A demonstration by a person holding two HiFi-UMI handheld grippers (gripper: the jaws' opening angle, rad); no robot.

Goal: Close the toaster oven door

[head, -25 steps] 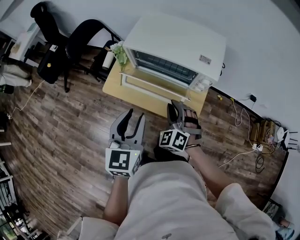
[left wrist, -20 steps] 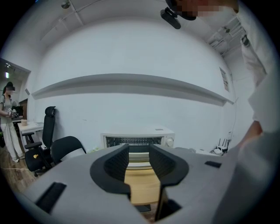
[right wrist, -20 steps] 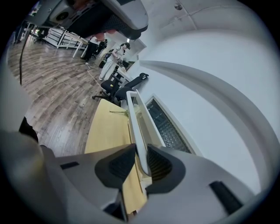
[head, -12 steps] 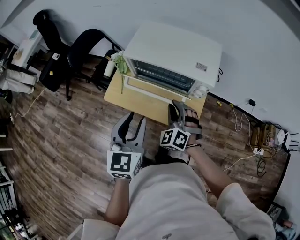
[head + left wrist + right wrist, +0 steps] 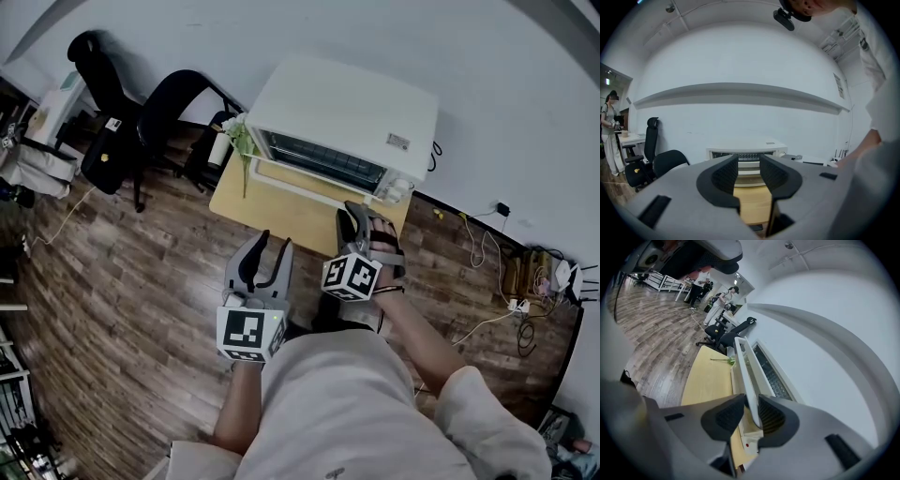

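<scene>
On our left, the left gripper (image 5: 269, 242) hangs over the floor, short of the table (image 5: 281, 211). Its fingers (image 5: 724, 176) stand a little spread, with a narrow gap and nothing between them. Straight ahead of them, well apart, the toaster oven (image 5: 342, 117) sits on the table's far side.

To the right, we hold the right gripper (image 5: 362, 223) over the table's near right corner, close to the oven's front. Its fingers (image 5: 773, 416) are opening. The white handle (image 5: 746, 376) of the door (image 5: 765, 365) runs up between them. It lies against the right finger, while a gap shows on the left finger's side, so they do not pinch it.

The door stands nearly upright against the oven's front, just beyond the fingertips. We cannot tell whether it is fully shut. The bare table top (image 5: 708, 380) stretches away to the left of these fingers.
</scene>
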